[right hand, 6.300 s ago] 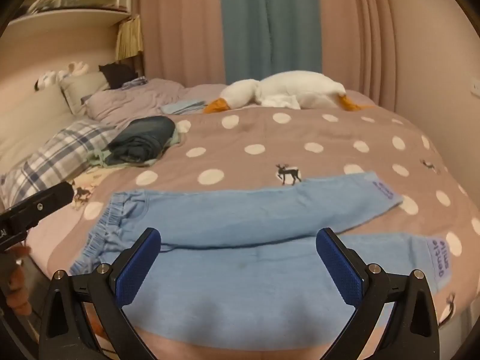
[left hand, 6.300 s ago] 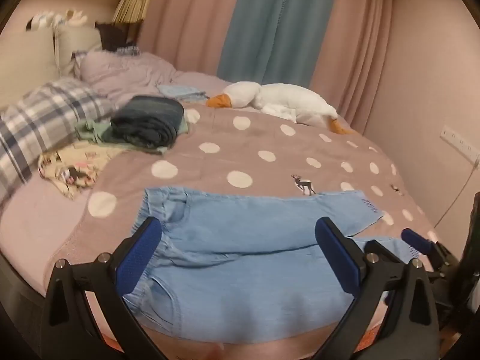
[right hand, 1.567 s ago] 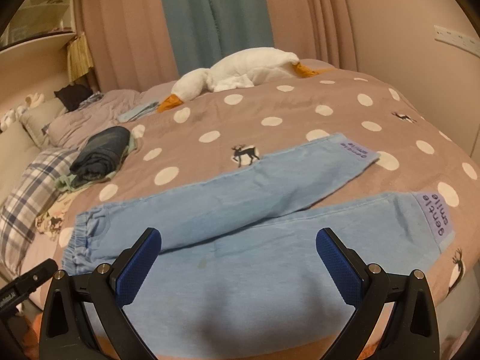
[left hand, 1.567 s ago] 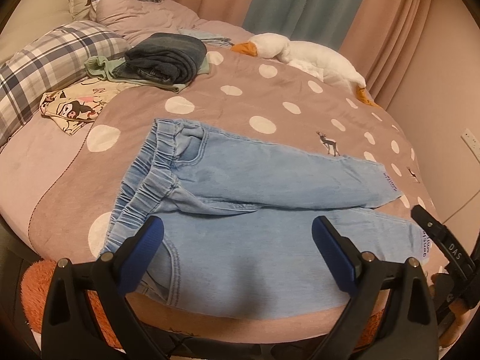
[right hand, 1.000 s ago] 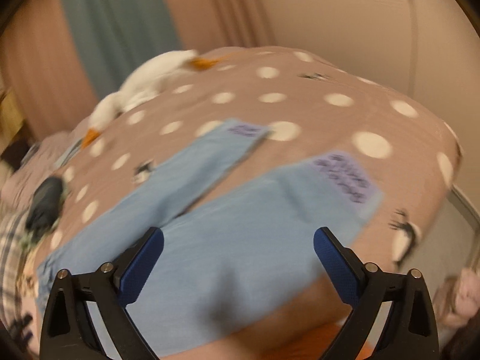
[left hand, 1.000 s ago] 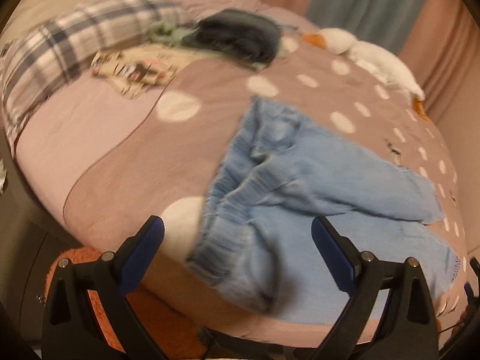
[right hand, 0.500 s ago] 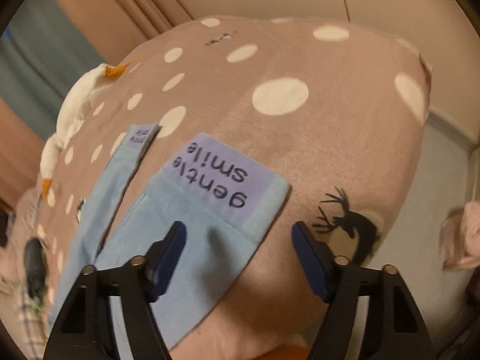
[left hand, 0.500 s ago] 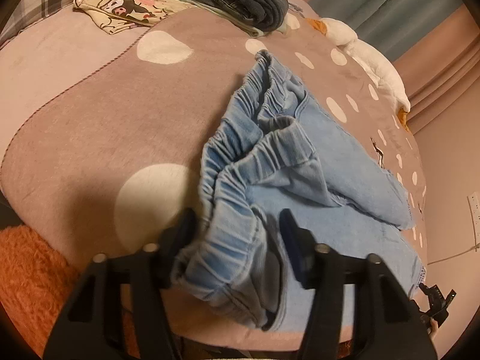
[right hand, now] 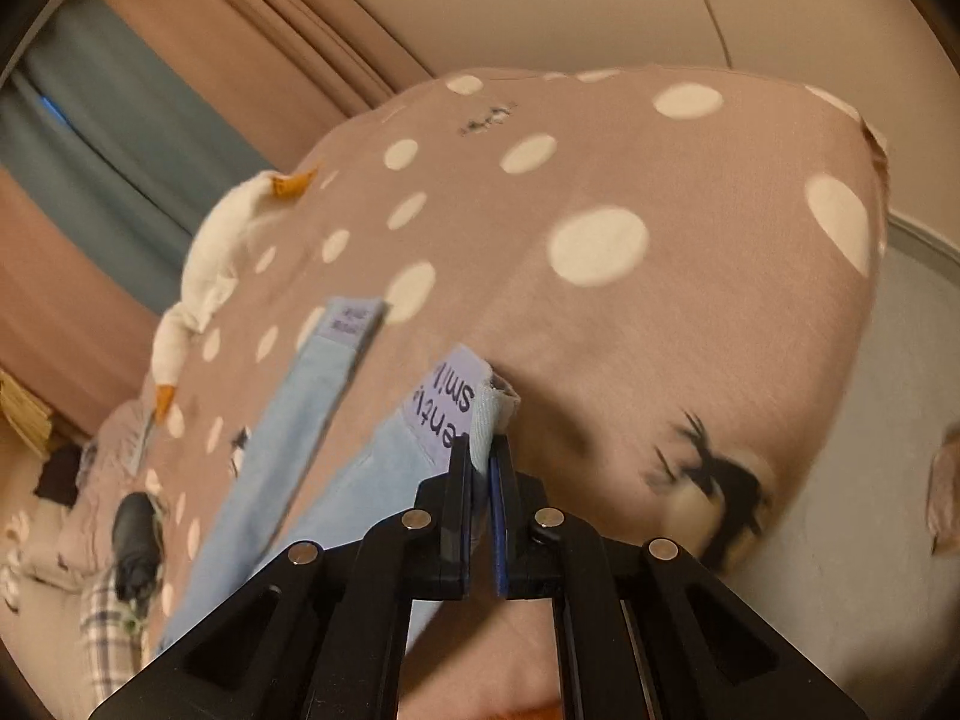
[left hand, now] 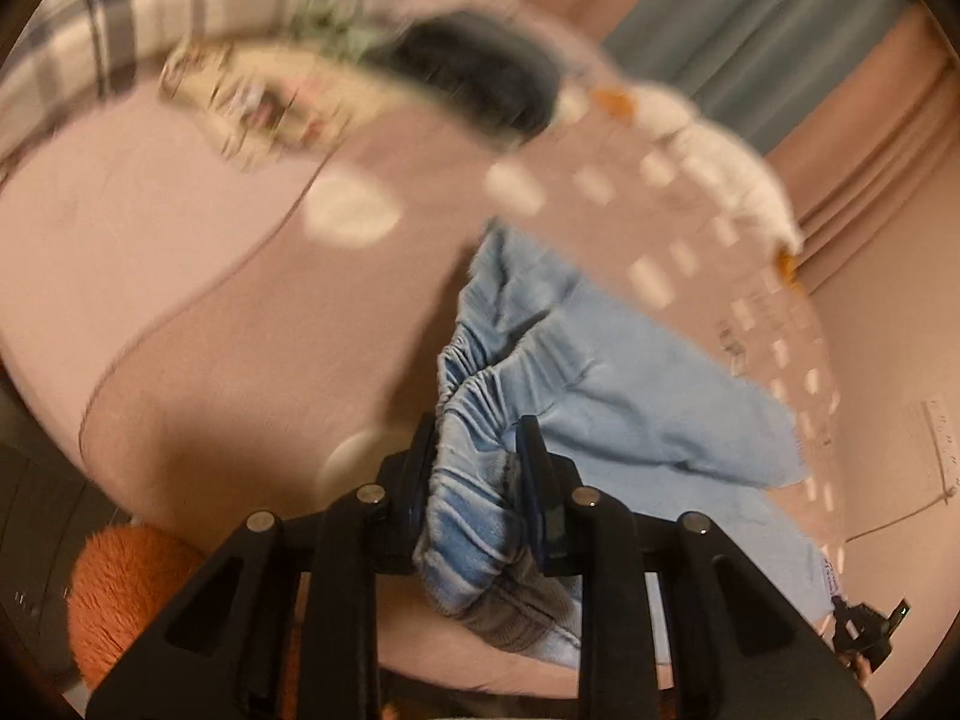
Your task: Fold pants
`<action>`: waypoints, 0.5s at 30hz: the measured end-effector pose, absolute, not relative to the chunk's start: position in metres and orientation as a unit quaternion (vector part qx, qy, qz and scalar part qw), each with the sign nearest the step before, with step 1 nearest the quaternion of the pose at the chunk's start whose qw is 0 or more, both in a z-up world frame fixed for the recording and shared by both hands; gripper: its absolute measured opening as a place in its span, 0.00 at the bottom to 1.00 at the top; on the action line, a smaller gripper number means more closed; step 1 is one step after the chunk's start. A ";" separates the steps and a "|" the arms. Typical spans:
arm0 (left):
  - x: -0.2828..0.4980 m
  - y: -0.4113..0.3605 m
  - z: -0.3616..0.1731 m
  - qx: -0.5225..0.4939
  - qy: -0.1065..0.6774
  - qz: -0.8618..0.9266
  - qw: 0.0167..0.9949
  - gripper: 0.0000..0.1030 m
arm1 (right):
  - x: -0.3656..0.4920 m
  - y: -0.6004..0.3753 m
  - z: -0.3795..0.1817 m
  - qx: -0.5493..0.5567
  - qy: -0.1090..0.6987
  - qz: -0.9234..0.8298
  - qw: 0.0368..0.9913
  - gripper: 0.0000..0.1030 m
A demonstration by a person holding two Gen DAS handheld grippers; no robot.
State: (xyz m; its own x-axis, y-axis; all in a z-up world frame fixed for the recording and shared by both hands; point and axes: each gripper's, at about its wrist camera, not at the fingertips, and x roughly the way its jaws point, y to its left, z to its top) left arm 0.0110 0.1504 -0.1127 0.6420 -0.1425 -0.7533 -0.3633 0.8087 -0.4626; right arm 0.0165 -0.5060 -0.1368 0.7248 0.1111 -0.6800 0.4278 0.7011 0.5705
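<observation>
Light blue pants lie across the dotted bed cover. In the left wrist view my left gripper has its jaws closing on the gathered elastic waistband, which is bunched between the pads and lifted a little. In the right wrist view my right gripper is shut on the hem of the near leg, beside its purple label. The far leg lies flat on the cover.
The pink-brown dotted cover drops off at the bed edge to grey floor. A white goose plush lies by the curtains. Folded dark clothes and a plaid pillow are near the head. An orange fluffy thing sits below the bed edge.
Both grippers went from wide open to closed: the left onto the waistband, the right onto the near leg's hem. The waistband is bunched up and the hem corner is raised.
</observation>
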 end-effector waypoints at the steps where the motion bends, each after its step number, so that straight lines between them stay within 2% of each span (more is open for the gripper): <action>1: 0.013 0.152 -0.125 -0.302 0.436 0.072 0.845 0.25 | 0.016 -0.507 -0.147 0.374 0.379 -0.100 0.840 0.06; 6: 0.017 0.150 -0.150 -0.274 0.462 0.094 0.838 0.29 | 0.020 -0.509 -0.176 0.392 0.409 -0.106 0.817 0.06; 15: 0.019 0.153 -0.153 -0.276 0.467 0.091 0.835 0.31 | 0.025 -0.507 -0.170 0.370 0.408 -0.115 0.827 0.06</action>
State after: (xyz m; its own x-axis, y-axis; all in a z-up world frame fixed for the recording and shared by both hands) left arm 0.0188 0.1533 -0.1531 0.5472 -0.1063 -0.8302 -0.4093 0.8313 -0.3762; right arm 0.0250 -0.5067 -0.1704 0.6409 0.1106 -0.7596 0.4924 0.7000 0.5173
